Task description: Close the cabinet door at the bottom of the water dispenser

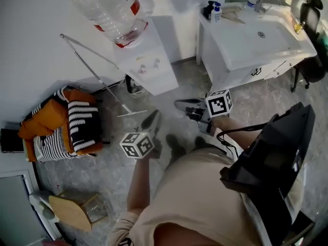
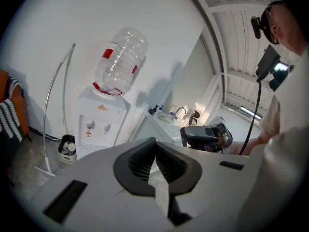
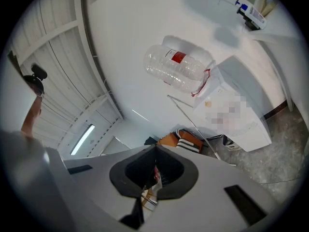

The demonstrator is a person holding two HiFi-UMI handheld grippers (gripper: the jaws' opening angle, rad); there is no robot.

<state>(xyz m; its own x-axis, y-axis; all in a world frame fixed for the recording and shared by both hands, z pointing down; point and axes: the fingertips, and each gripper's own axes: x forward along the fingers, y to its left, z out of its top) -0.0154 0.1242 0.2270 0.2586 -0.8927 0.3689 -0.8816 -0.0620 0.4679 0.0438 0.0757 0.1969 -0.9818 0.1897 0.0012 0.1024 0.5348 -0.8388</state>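
The white water dispenser (image 1: 147, 60) stands against the wall with a clear bottle (image 1: 110, 9) upside down on top. In the left gripper view the dispenser (image 2: 99, 124) is ahead on the left, its lower front hidden behind my gripper's body, so I cannot tell how the cabinet door stands. My left gripper (image 1: 154, 118) (image 2: 154, 143) is shut and empty, short of the dispenser. My right gripper (image 1: 180, 105) (image 3: 154, 151) is beside it, level, jaws together with nothing held. In the right gripper view the dispenser (image 3: 241, 105) lies to the right.
A small bin (image 1: 134, 86) with bottles sits on the floor left of the dispenser. A bent metal pole (image 1: 97, 73) leans on the wall. An orange and striped seat (image 1: 66, 122) is at the left. A white sink cabinet (image 1: 256, 40) stands on the right.
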